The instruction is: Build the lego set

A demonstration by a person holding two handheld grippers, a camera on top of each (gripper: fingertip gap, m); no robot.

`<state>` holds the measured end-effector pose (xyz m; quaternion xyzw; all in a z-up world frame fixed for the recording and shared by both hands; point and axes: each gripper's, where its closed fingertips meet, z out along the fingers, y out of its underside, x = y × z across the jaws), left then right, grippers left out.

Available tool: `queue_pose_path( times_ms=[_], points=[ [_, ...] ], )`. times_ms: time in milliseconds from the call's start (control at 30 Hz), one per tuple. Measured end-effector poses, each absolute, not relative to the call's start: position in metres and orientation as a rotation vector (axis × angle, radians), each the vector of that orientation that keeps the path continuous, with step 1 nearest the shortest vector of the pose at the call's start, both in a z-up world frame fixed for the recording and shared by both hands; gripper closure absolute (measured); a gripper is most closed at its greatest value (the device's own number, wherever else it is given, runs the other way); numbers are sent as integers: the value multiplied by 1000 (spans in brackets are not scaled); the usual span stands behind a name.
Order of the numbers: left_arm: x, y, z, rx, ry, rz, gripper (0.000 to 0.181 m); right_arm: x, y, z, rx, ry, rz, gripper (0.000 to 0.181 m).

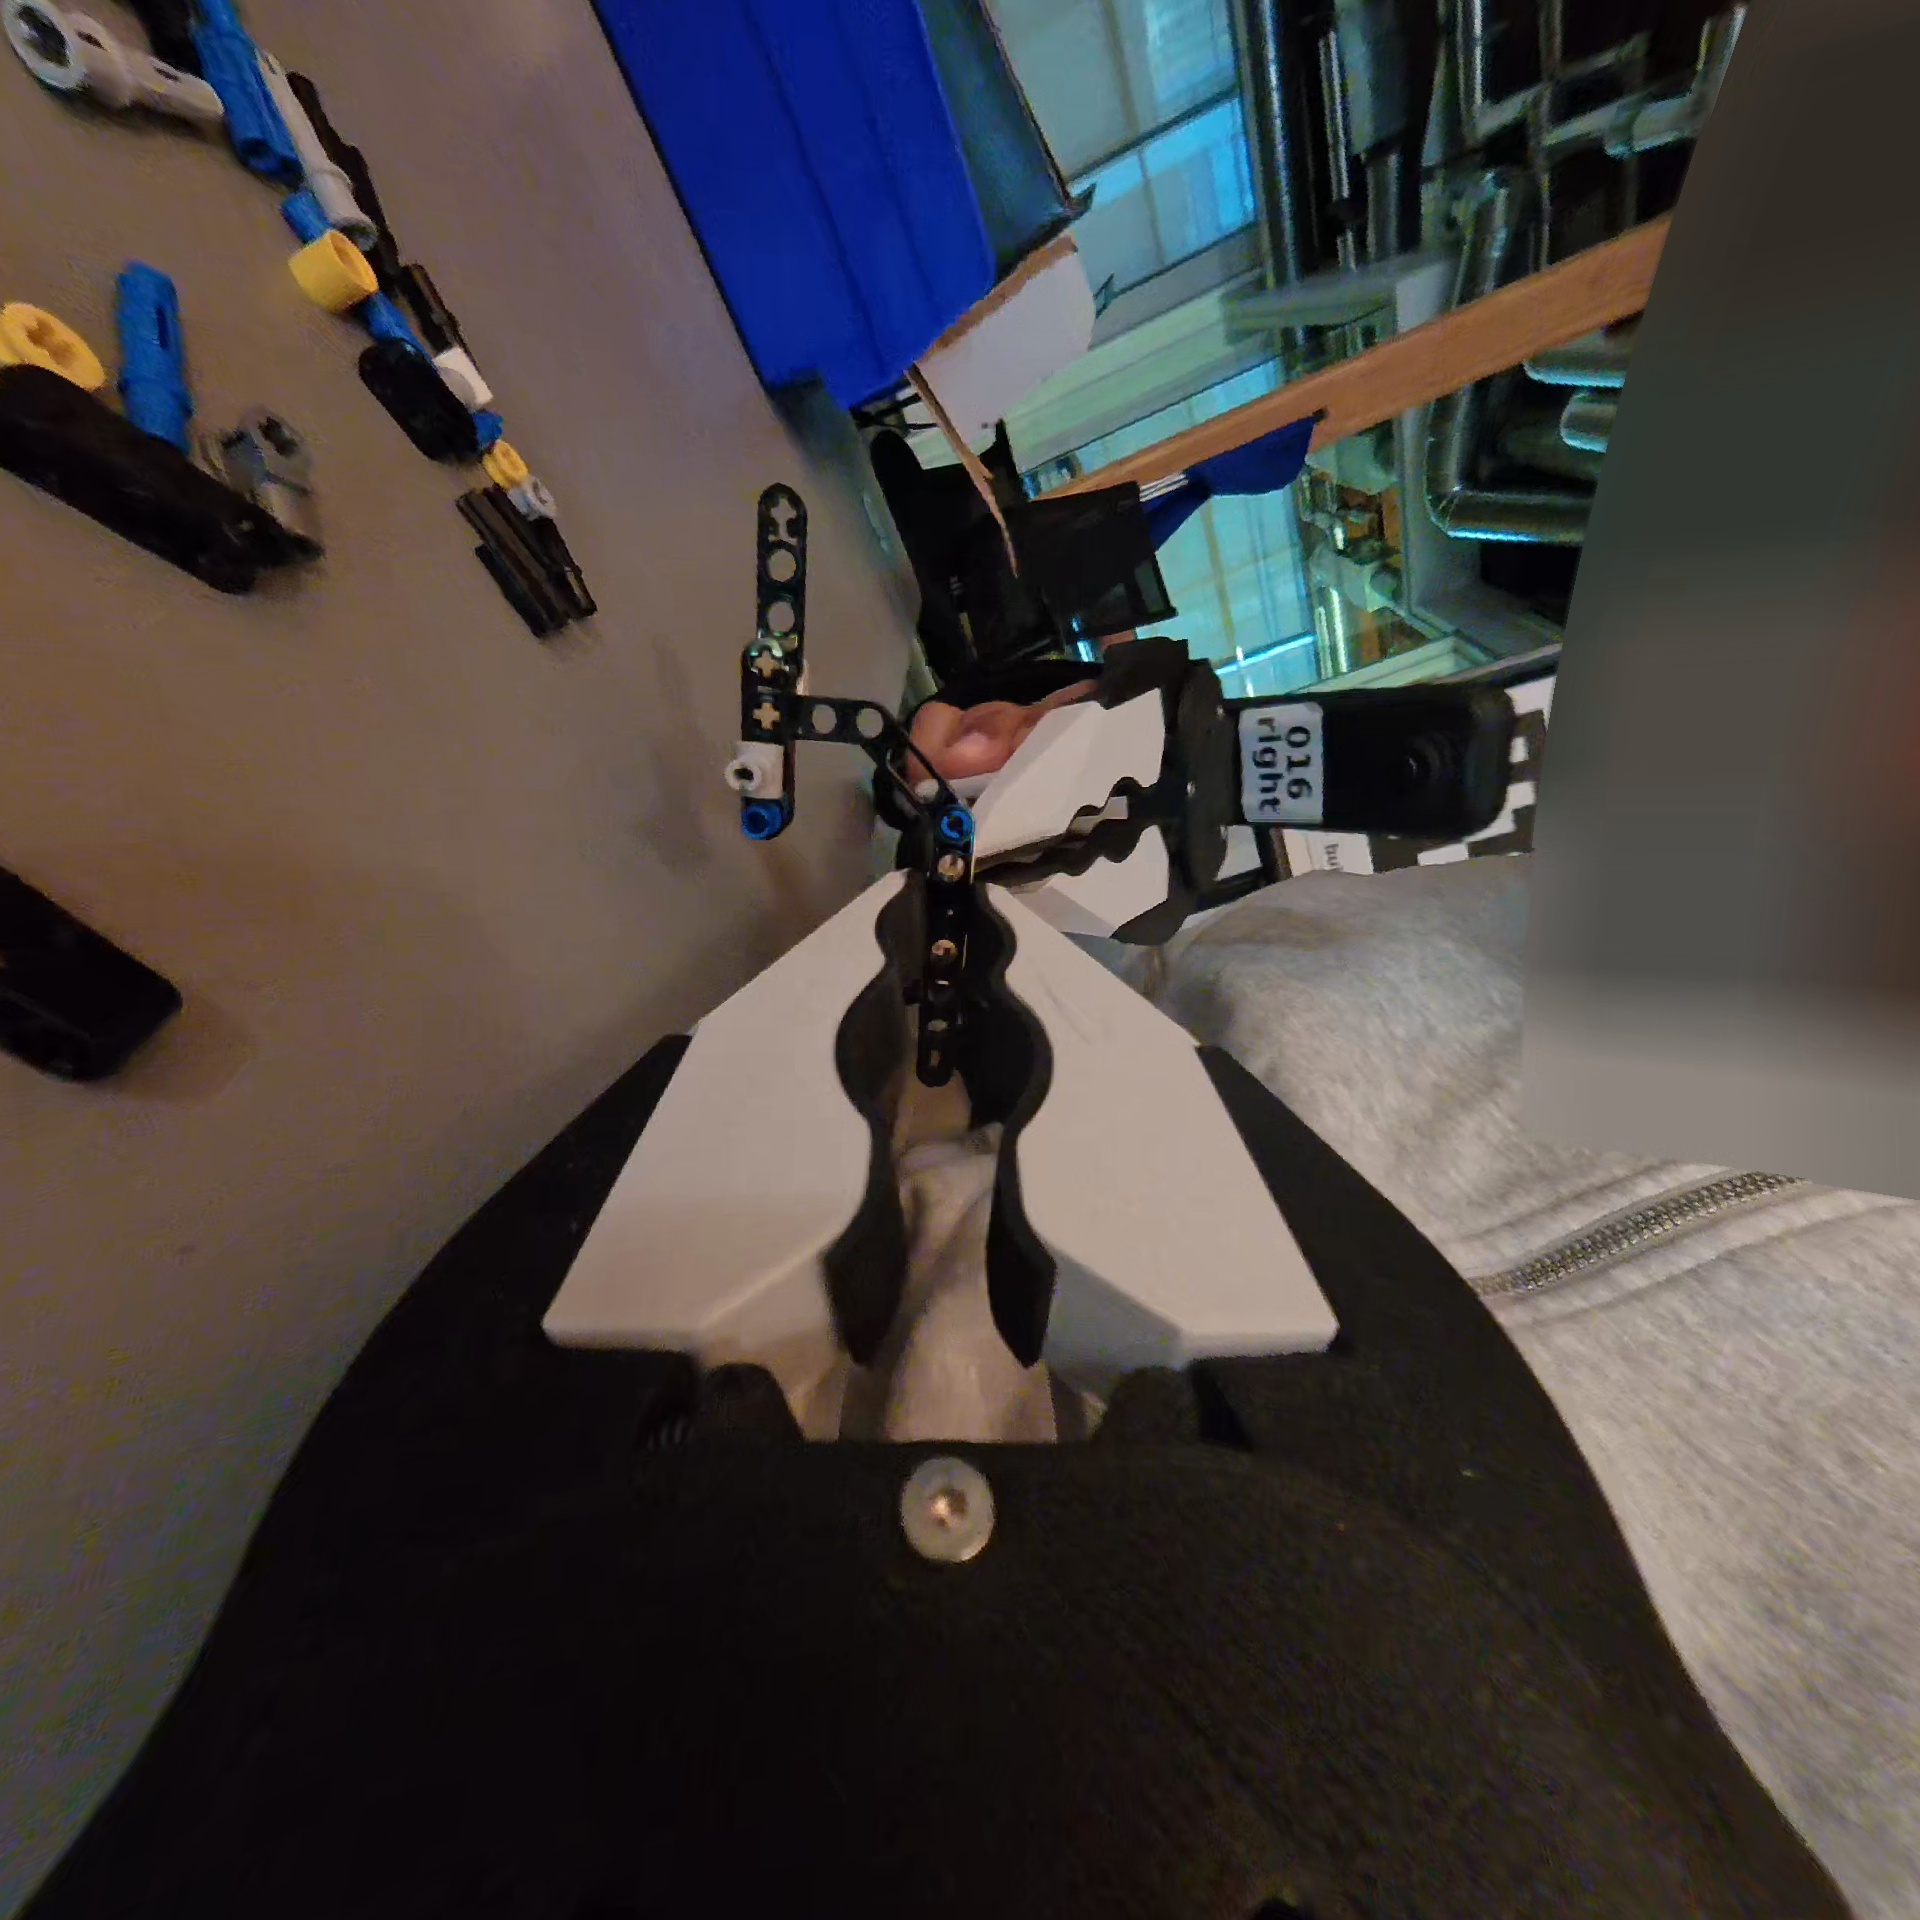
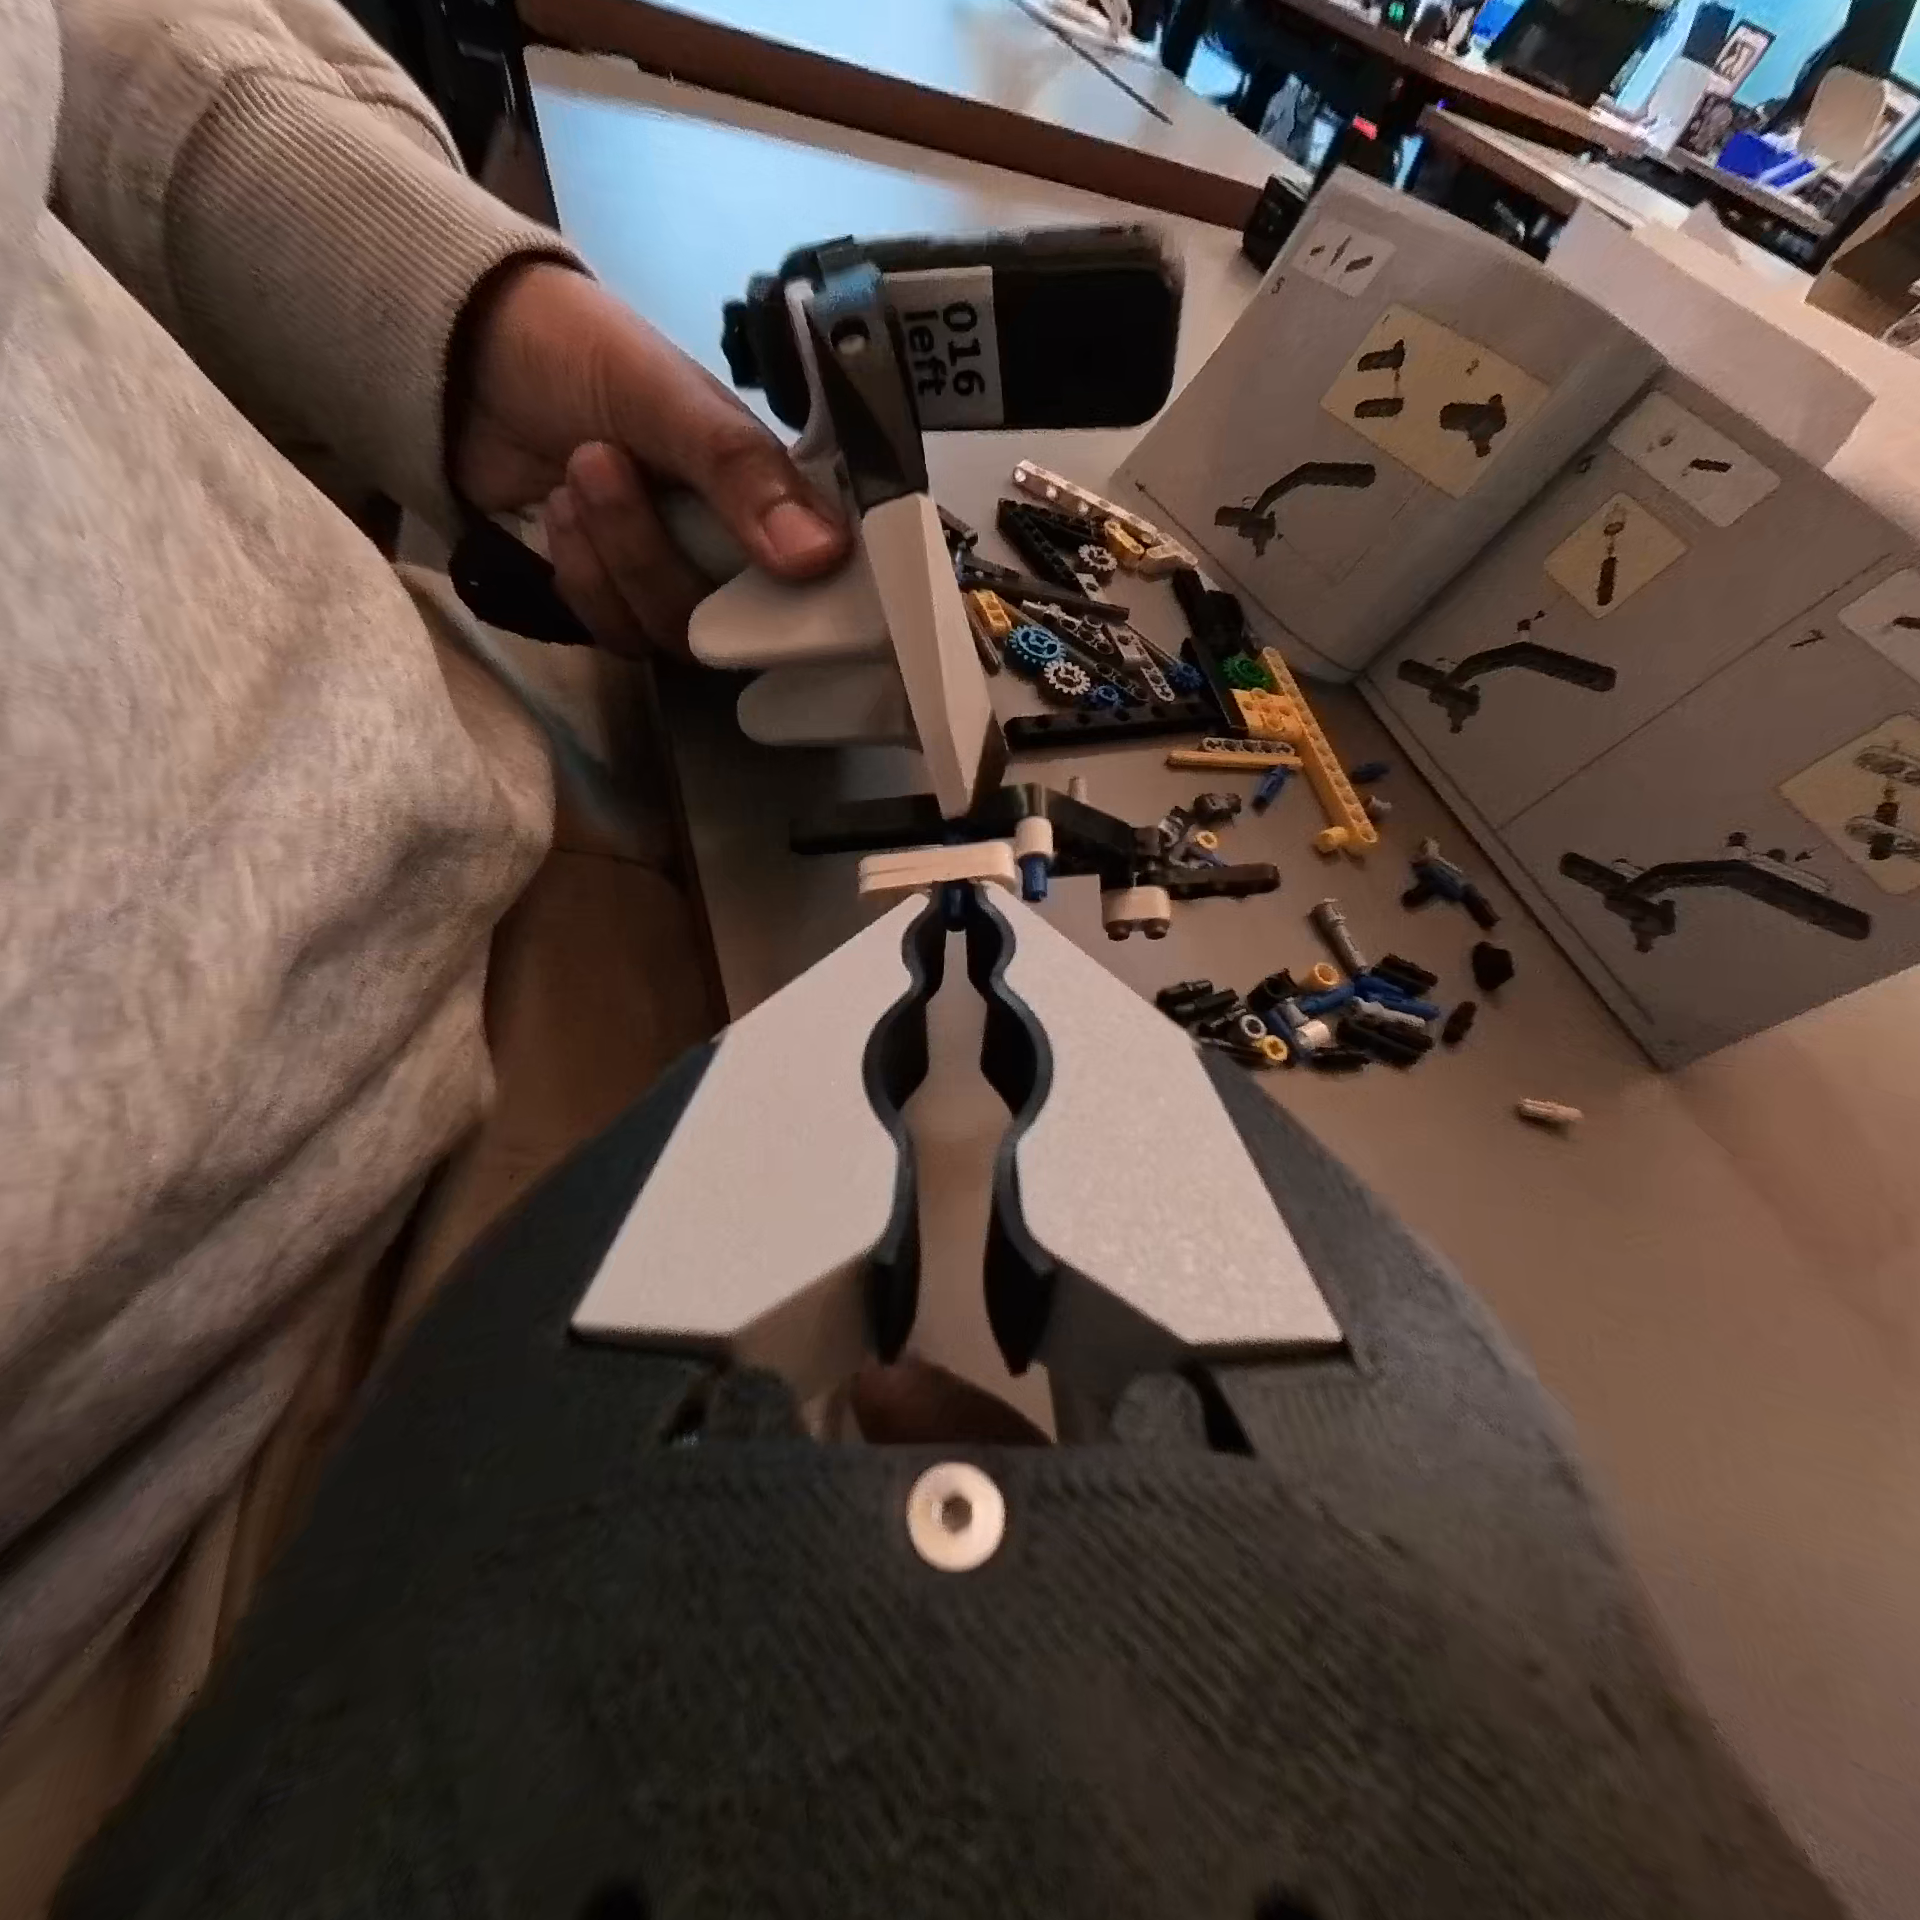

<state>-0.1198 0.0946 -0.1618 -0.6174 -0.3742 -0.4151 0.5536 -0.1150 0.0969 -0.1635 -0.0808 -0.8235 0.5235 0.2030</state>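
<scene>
My left gripper (image 1: 940,920) is shut on a black bent lego beam (image 1: 940,997) and holds it in the air above the table. The beam is part of a small black assembly (image 1: 800,717) with an upright black beam, a white connector (image 1: 750,771) and blue pins. My right gripper (image 2: 956,920) is shut on a blue pin (image 2: 951,902) at the assembly, just under a white piece (image 2: 935,868). In the left wrist view the right gripper (image 1: 982,821) comes in from the right at the blue pin (image 1: 951,826). In the right wrist view the left gripper (image 2: 961,795) comes down from above.
Loose black, blue, yellow and grey parts (image 2: 1299,1013) lie on the table, with yellow beams (image 2: 1320,758) and gears (image 2: 1039,649) farther back. An open instruction booklet (image 2: 1558,582) stands at the right. More loose parts (image 1: 343,270) show upper left. A person's grey sleeve (image 2: 260,727) is close.
</scene>
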Motion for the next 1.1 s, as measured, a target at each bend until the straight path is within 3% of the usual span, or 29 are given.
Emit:
queue_pose_path(
  times_ms=[33,1100],
  points=[
    [-120,94,-161,-1449,-881,-998,177,-115,97,-162,-227,-2293,1483,180],
    [-123,93,-150,-1338,-871,-1087,176,-118,95,-152,-246,-2252,1583,180]
  ],
)
